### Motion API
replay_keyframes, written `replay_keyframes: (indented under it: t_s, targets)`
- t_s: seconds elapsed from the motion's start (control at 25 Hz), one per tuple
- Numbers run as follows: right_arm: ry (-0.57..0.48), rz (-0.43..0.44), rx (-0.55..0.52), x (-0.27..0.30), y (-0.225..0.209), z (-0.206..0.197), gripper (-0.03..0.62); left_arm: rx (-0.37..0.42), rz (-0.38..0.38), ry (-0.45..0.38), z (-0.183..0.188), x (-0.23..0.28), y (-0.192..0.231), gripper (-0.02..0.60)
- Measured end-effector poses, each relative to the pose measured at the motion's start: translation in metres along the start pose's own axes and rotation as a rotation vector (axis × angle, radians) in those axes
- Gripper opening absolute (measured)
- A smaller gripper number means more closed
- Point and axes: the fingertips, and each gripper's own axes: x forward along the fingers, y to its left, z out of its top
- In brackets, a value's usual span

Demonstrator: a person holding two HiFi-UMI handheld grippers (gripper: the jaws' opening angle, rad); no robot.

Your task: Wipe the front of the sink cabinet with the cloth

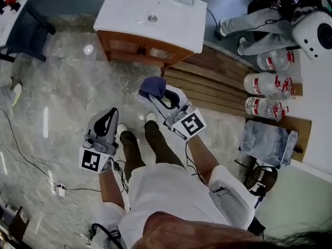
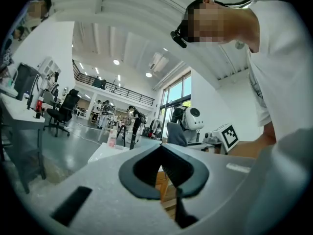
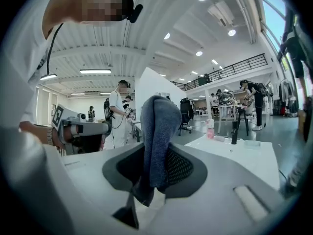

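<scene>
My right claw [image 1: 151, 96] is clamped on a soft, folded blue knit cloth [image 1: 153, 85] that bulges past its tips. My left claw [image 1: 111, 113] is closed on nothing. Ahead of the right claw, not touching it, stands the boxy wooden sink cabinet [image 1: 136, 47].

1. Three clear plastic water bottles with red labels [image 1: 265, 84], in a row at the right end of a brown wooden slatted platform [image 1: 207, 82].
2. Translucent bluish plastic bag [image 1: 267, 141], near the bottles.
3. White domed robot head with black lens [image 1: 314, 33], top right.
4. White power strip [image 1: 60, 190] on the grey marble floor [image 1: 67, 97].
</scene>
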Motion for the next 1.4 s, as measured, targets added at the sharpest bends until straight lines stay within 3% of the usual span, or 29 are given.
replay_keyframes:
  t_s: [0.32, 0.56, 0.76, 1.08, 1.4]
  targets:
    - [-0.005, 0.029, -0.019, 0.157, -0.062, -0.1, 0.114, -0.102, 0.114, 0.078, -0.108, 0.01, 0.079, -0.002]
    - [-0.025, 0.004, -0.028, 0.273, -0.088, -0.189, 0.114, -0.107, 0.114, 0.094, -0.178, 0.009, 0.124, -0.002]
    - [-0.029, -0.044, -0.043, 0.344, -0.104, -0.246, 0.114, -0.147, 0.106, 0.105, -0.226, 0.0, 0.131, -0.002]
    - [-0.056, -0.104, -0.093, 0.409, -0.12, -0.257, 0.114, -0.234, 0.122, 0.103, -0.265, -0.02, 0.116, -0.002]
    - [-0.061, -0.259, -0.052, 0.444, -0.147, -0.252, 0.112, -0.221, 0.133, 0.106, -0.261, -0.031, 0.111, -0.002]
